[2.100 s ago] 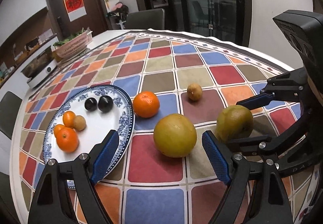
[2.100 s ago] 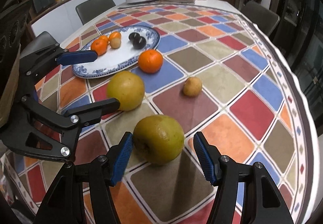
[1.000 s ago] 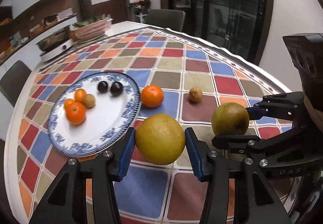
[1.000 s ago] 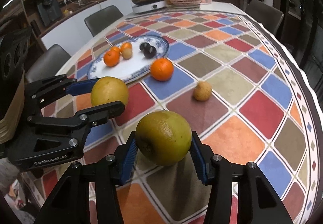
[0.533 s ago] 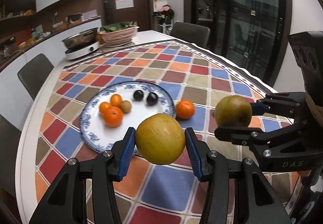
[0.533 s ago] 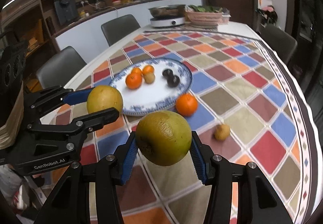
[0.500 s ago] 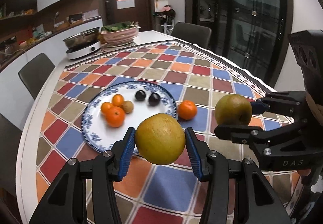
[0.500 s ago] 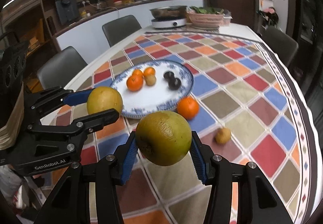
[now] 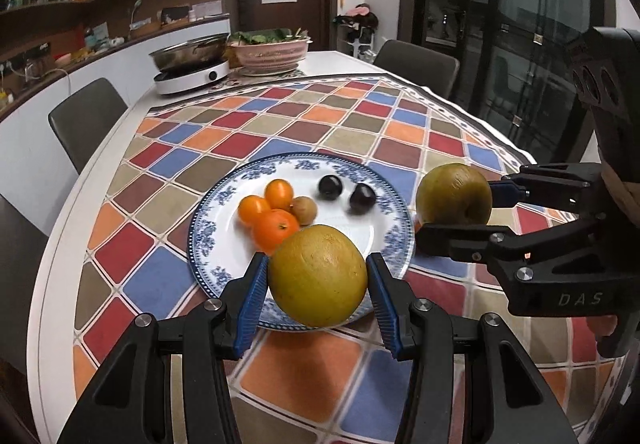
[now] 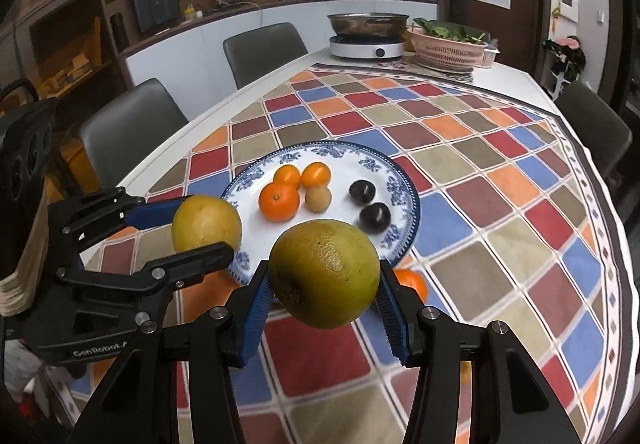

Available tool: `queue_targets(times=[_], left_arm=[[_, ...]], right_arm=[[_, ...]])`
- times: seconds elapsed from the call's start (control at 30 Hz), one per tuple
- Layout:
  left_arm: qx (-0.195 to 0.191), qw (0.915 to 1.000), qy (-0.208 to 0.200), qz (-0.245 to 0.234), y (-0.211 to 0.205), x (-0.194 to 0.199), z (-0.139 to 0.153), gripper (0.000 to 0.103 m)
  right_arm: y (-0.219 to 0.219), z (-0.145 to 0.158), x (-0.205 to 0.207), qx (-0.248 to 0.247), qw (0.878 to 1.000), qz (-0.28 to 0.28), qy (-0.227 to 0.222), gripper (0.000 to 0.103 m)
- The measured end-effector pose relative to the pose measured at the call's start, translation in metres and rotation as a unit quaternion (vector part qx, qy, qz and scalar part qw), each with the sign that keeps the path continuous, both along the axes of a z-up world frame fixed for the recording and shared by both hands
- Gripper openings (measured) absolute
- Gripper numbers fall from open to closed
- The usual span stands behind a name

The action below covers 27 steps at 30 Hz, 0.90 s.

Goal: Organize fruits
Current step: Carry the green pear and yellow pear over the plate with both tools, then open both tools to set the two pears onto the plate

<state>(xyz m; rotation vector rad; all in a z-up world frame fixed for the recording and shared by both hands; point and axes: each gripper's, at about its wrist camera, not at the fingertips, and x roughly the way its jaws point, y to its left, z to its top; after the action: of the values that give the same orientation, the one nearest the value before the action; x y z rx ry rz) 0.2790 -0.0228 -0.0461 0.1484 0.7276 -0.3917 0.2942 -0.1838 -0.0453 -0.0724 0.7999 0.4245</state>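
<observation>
My left gripper (image 9: 318,282) is shut on a large yellow fruit (image 9: 319,276) and holds it in the air over the near rim of the blue-and-white plate (image 9: 216,268). My right gripper (image 10: 325,284) is shut on a greenish-yellow fruit (image 10: 324,274), lifted beside the plate's (image 10: 400,179) near edge. Each gripper shows in the other's view: the right one (image 9: 456,203) with its fruit (image 9: 454,199), the left one (image 10: 192,228) with its fruit (image 10: 206,224). On the plate lie three oranges (image 9: 275,228), a small brown fruit (image 9: 305,209) and two dark plums (image 9: 363,197). An orange (image 10: 410,282) on the cloth is half hidden behind my right finger.
The checked tablecloth (image 9: 280,123) covers a white oval table. At its far end stand an induction cooker with a steel pan (image 9: 191,61) and a pink basket of greens (image 9: 272,47). Grey chairs (image 9: 86,119) line the table's sides. Glass doors are at the right.
Both grippers closed on their fruits, lifted them off the cloth and carried them toward the plate, which now lies straight ahead. The loose orange has slipped behind the right gripper.
</observation>
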Motion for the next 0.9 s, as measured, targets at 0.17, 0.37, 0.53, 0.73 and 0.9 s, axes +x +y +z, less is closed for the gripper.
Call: queue_targets(times=[0.17,0.37,0.53,0.73,0.9], left_arm=[[0.003,0.9999,0.011,0.012,0.007,0.014,-0.012,0.049],[0.01,0.9994,0.022,0.024,0.013,0.031,-0.025,0.049],[0.013,0.9989,0.034,0.031,0.017,0.042,-0.035,0.049],[0.015,0.9986,0.038,0.034,0.017,0.051,-0.041,0.049],[0.009,0.9982,0.043,0.04,0.019,0.057,-0.042,0.049]], right_arm=[[0.009,-0.009,0.019,0.0,1.0,0.006,0.01,0.051],[0.017,-0.025,0.039,-0.004,0.999,0.007,0.031,0.051],[0.021,-0.037,0.053,-0.005,0.999,0.001,0.05,0.051],[0.026,-0.045,0.063,-0.007,0.998,-0.003,0.059,0.051],[0.028,-0.049,0.068,-0.013,0.998,-0.009,0.063,0.051]])
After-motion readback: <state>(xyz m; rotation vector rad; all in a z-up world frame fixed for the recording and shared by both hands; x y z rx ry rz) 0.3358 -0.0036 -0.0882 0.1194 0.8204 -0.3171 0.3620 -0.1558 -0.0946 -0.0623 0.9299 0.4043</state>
